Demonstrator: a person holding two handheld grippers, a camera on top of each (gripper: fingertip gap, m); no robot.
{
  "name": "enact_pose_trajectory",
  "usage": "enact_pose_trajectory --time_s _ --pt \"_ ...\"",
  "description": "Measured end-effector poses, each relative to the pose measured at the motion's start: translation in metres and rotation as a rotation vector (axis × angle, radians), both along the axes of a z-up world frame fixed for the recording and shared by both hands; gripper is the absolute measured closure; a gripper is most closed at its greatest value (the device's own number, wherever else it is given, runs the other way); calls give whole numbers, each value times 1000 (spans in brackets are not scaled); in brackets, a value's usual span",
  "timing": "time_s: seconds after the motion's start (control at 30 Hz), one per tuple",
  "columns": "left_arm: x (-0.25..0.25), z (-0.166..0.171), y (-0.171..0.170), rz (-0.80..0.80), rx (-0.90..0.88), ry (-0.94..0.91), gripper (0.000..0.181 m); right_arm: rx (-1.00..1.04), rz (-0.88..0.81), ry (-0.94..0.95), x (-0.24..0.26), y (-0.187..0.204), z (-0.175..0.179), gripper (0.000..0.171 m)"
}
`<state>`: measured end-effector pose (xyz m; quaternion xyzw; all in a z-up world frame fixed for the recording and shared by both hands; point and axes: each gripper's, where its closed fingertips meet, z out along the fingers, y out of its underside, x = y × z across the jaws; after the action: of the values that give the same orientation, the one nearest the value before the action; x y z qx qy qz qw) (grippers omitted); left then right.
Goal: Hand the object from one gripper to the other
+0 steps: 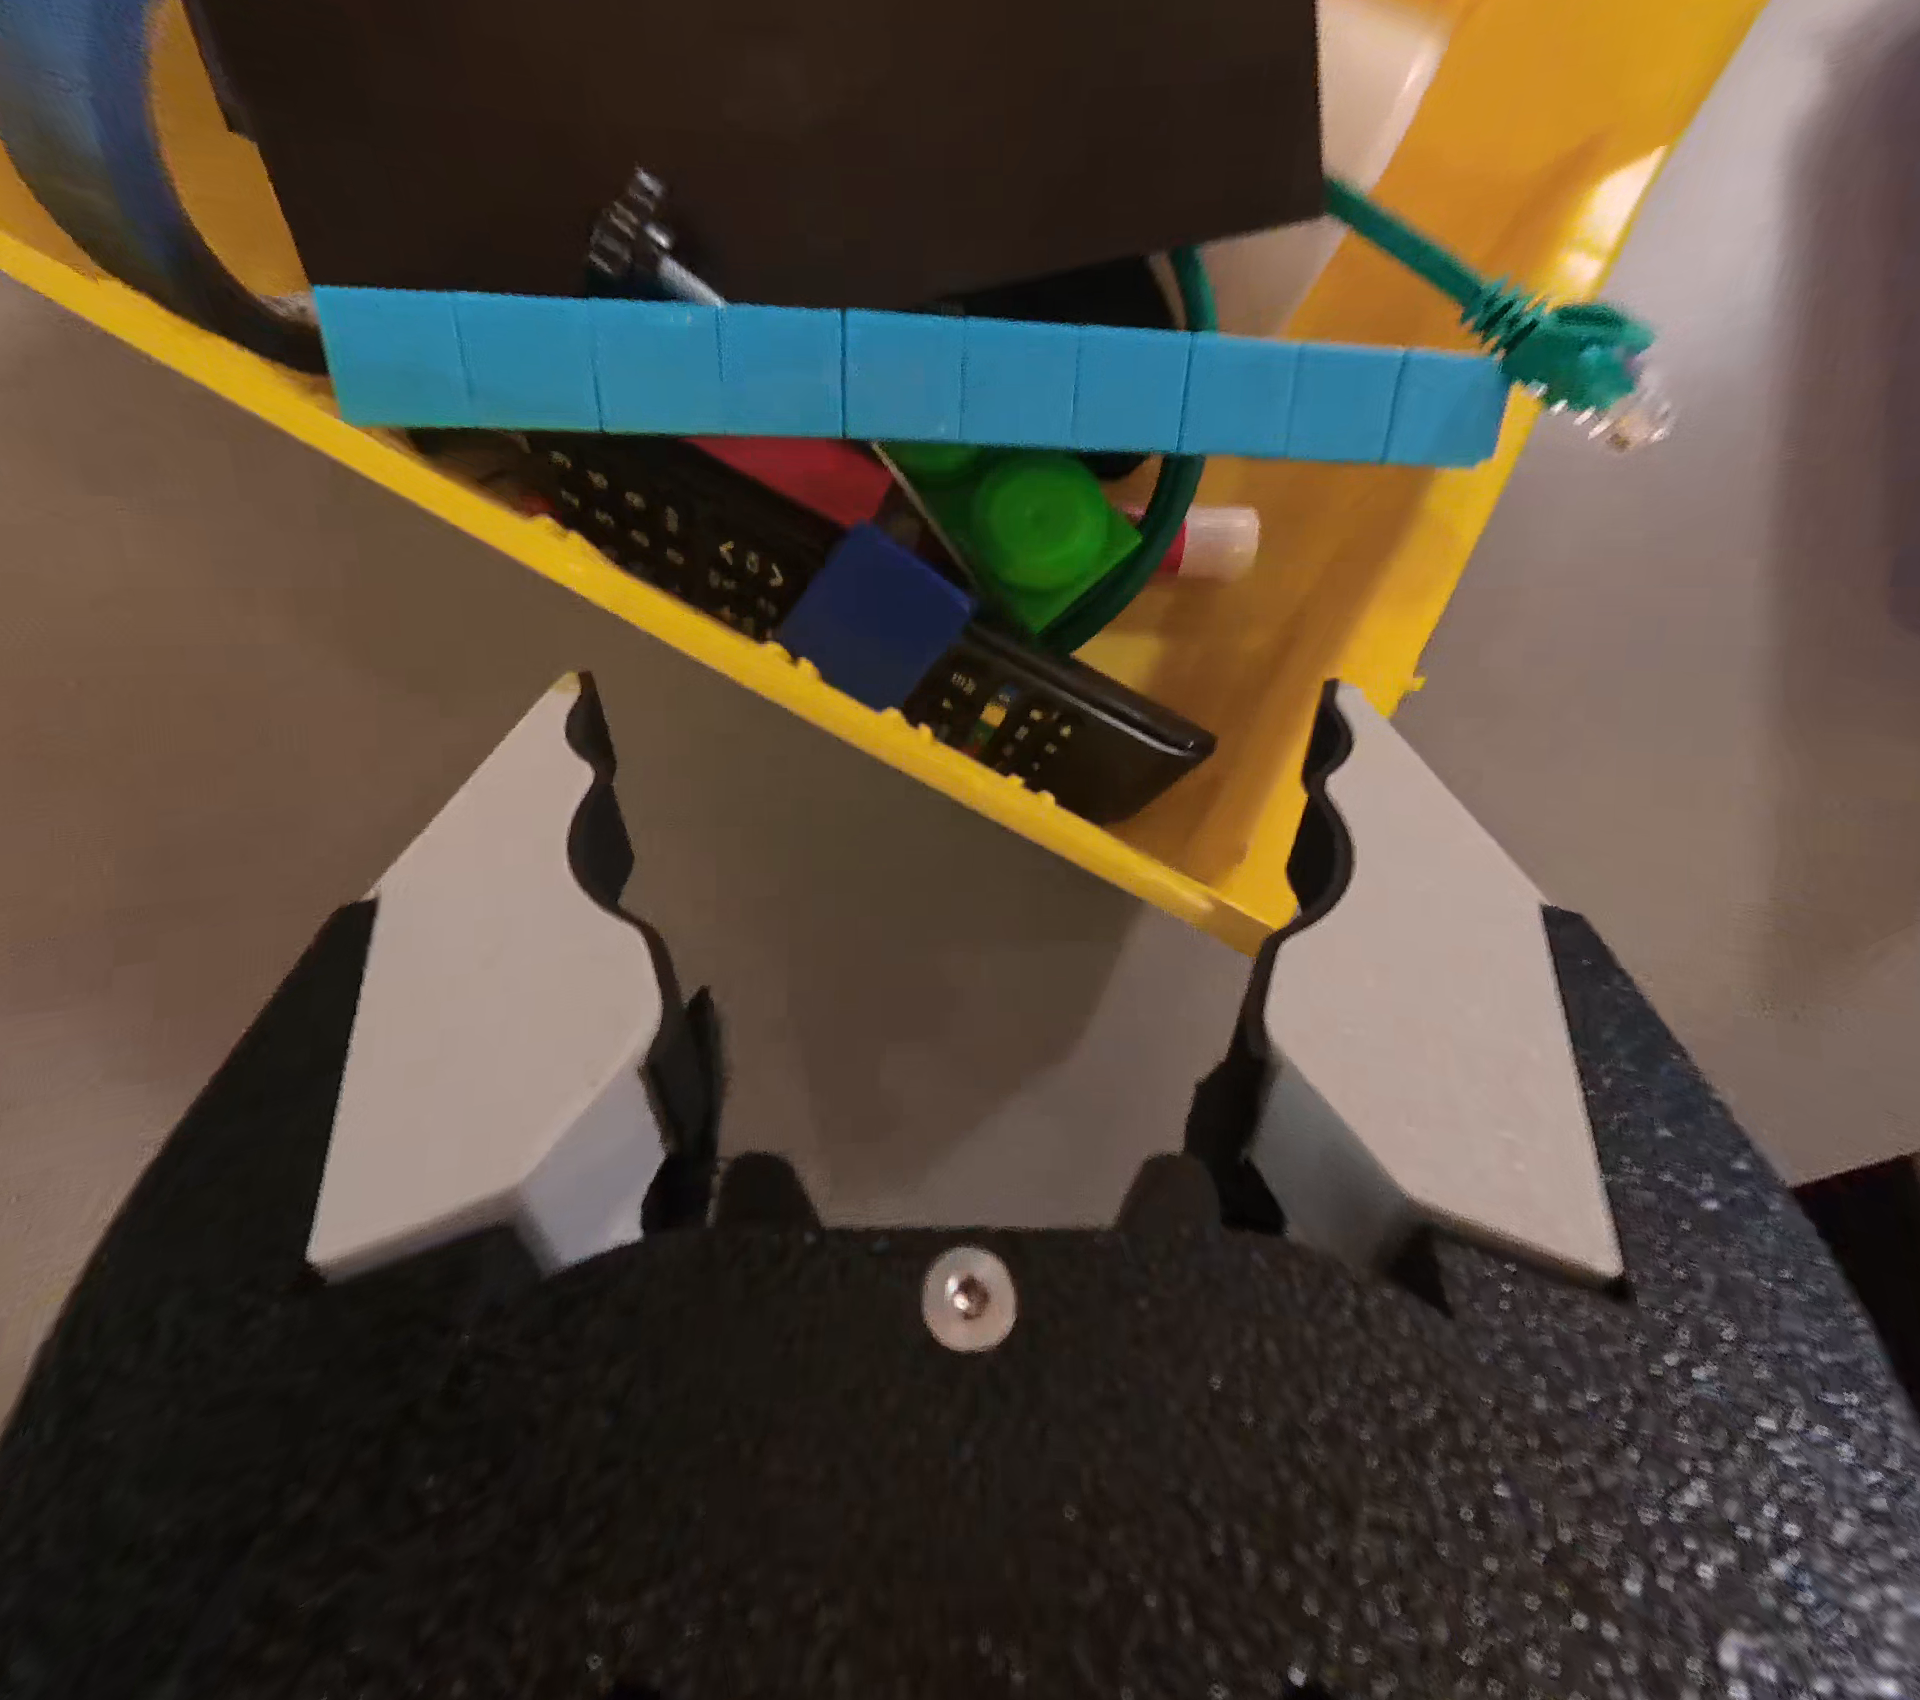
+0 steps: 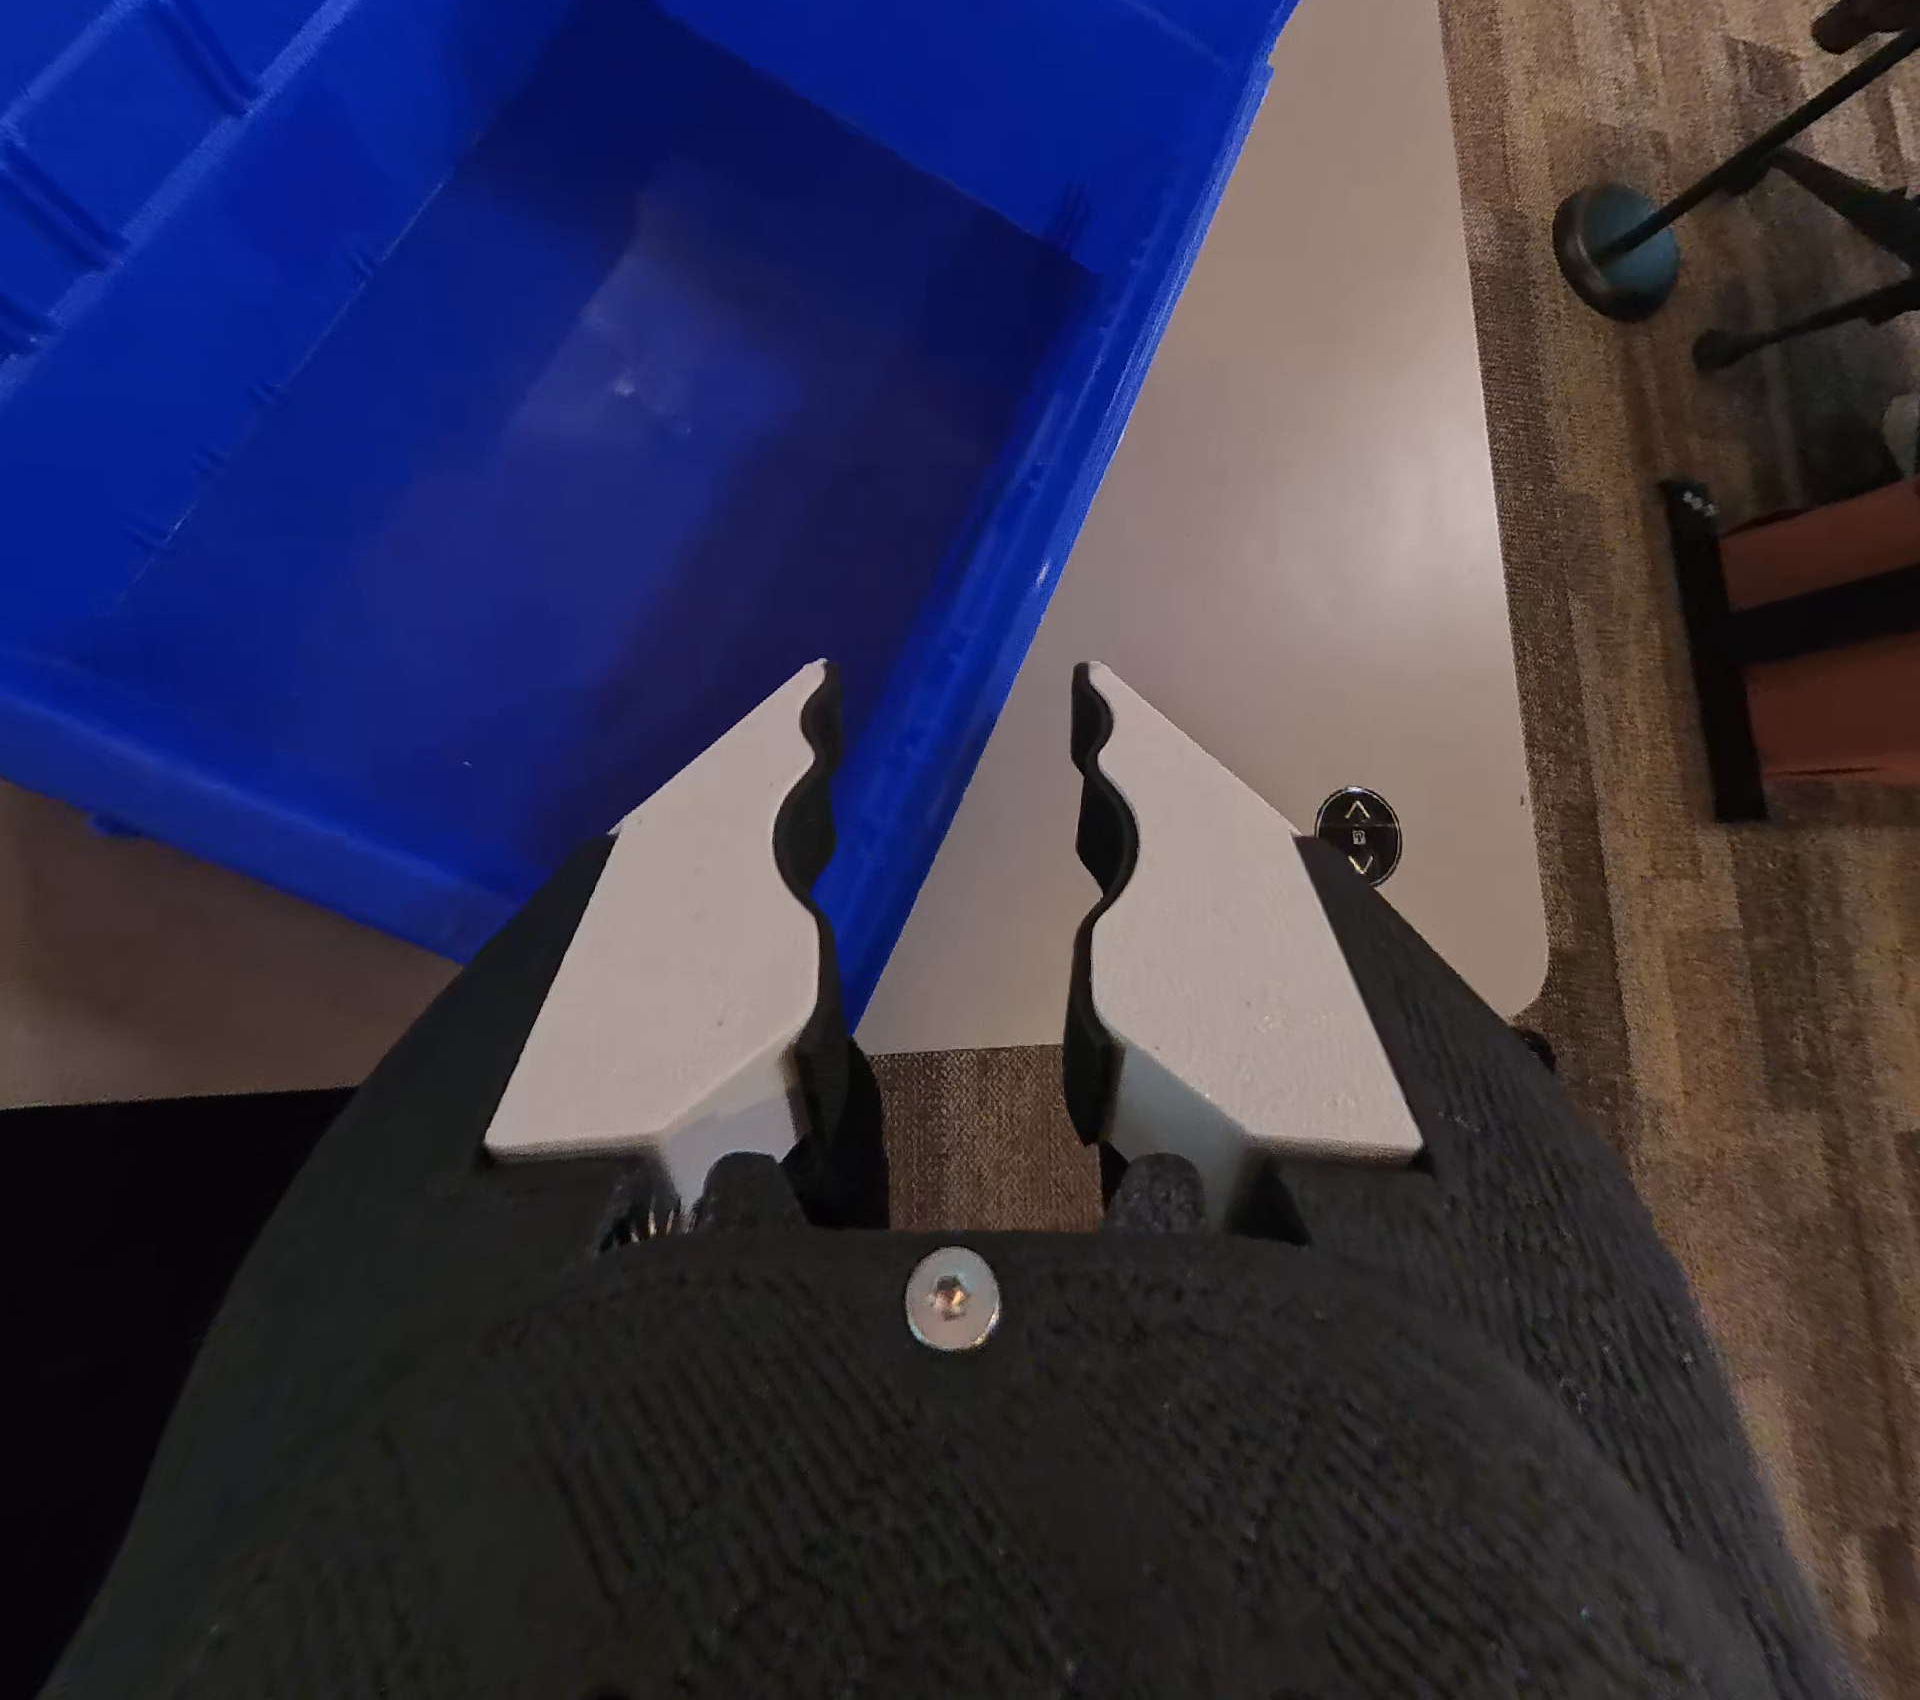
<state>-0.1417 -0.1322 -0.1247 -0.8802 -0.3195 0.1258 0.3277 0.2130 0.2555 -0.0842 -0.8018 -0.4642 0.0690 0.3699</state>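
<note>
In the left wrist view a yellow bin (image 1: pixel 1049 793) holds a pile of objects: a light blue segmented bar (image 1: pixel 904 374) lying across the top, a black flat box (image 1: pixel 769 92), a blue tape roll (image 1: pixel 94 29), a green cable (image 1: pixel 1538 331), a green brick (image 1: pixel 1029 528), a small dark blue block (image 1: pixel 873 611) and a black remote (image 1: pixel 1039 725). My left gripper (image 1: pixel 961 694) is open and empty, just in front of the bin's near wall. In the right wrist view my right gripper (image 2: pixel 951 674) is open and empty over the near corner of an empty blue bin (image 2: pixel 1164 362).
Both bins stand on a pale grey table (image 2: pixel 1330 507). The table's right edge and corner show in the right wrist view, with a round black control button (image 2: pixel 1358 835) near it. Beyond lie carpet, a stand base (image 2: pixel 1616 263) and a brown box (image 2: pixel 1829 642).
</note>
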Motion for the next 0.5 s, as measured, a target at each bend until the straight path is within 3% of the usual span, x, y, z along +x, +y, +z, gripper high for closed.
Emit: enact_pose_trajectory --time_s 0.1,0.23,0.4,0.5 --pt "-2 -9 -14 3 -124 44 68 12 -19 5 6 5 1 137" --pt "-12 -9 -40 61 -150 67 85 47 -89 46 23 20 8 154" --pt "-47 -4 -85 206 -151 141 115 -2 -78 126 28 22 8 148" --pt "-57 -7 -89 190 -39 100 142 -55 -33 122 24 12 3 143"
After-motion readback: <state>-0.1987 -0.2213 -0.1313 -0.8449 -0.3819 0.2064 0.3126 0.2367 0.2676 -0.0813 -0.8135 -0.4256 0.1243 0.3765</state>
